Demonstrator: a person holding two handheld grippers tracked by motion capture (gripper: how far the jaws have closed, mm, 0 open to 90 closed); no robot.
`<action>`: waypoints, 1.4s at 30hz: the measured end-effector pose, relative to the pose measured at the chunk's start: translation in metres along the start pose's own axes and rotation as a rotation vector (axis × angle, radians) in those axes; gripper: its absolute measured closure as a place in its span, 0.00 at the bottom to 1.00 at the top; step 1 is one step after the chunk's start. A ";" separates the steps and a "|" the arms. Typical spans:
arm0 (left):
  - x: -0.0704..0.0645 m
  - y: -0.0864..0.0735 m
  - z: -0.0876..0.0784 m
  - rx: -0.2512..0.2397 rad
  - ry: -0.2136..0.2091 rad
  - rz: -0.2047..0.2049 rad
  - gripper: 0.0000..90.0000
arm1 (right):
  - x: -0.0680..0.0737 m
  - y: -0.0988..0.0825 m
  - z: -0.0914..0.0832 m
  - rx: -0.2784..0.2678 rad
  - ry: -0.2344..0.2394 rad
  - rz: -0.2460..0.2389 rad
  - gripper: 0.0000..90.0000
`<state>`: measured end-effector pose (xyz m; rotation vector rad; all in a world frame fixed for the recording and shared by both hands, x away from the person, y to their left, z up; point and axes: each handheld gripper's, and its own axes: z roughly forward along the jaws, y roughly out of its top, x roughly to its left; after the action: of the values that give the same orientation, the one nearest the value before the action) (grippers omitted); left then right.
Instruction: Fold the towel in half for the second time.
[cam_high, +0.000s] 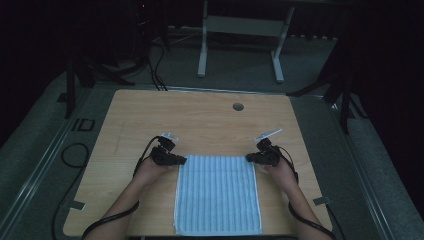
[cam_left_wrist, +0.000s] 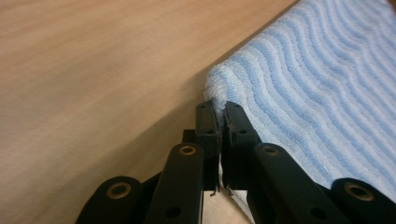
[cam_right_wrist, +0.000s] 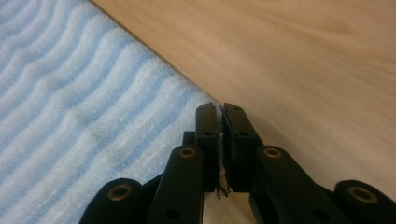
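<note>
From the high view I see the wooden table (cam_high: 200, 120) first, a light-grained top with a small round cable hole (cam_high: 238, 106) near its far edge, standing on a grey floor (cam_high: 240, 65) where a white desk frame (cam_high: 240, 30) stands farther back. On the near half of the table lies the blue striped towel (cam_high: 218, 194), spread flat, its stripes running away from me and its near edge reaching the table's near edge. I have both far corners of it in hand. My left gripper (cam_high: 181, 160) sits at the far left corner, and in the left gripper view its jaws are pressed together on the towel's corner (cam_left_wrist: 219, 84), which bunches up into a small rounded fold just above the tips. My right gripper (cam_high: 248, 158) sits at the far right corner, and in the right gripper view its jaws are likewise clamped on the towel's edge (cam_right_wrist: 187, 100), a thin sliver of cloth caught between the pads, with bare wood just beside it.
</note>
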<state>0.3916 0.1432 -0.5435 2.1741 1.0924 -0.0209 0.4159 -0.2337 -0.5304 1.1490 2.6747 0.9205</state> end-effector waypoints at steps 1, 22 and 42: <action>0.000 0.002 0.000 -0.011 0.005 0.000 0.96 | -0.001 0.002 0.000 -0.003 -0.003 0.003 0.95; -0.019 0.043 -0.050 -0.196 -0.006 0.076 0.96 | 0.011 0.048 -0.045 -0.140 -0.082 -0.065 0.95; -0.072 -0.054 -0.090 -0.182 -0.129 0.142 0.96 | 0.089 -0.054 -0.106 -0.259 0.012 -0.144 0.95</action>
<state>0.2822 0.1677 -0.4840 2.0509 0.8329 0.0025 0.2863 -0.2541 -0.4609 0.8873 2.5121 1.2054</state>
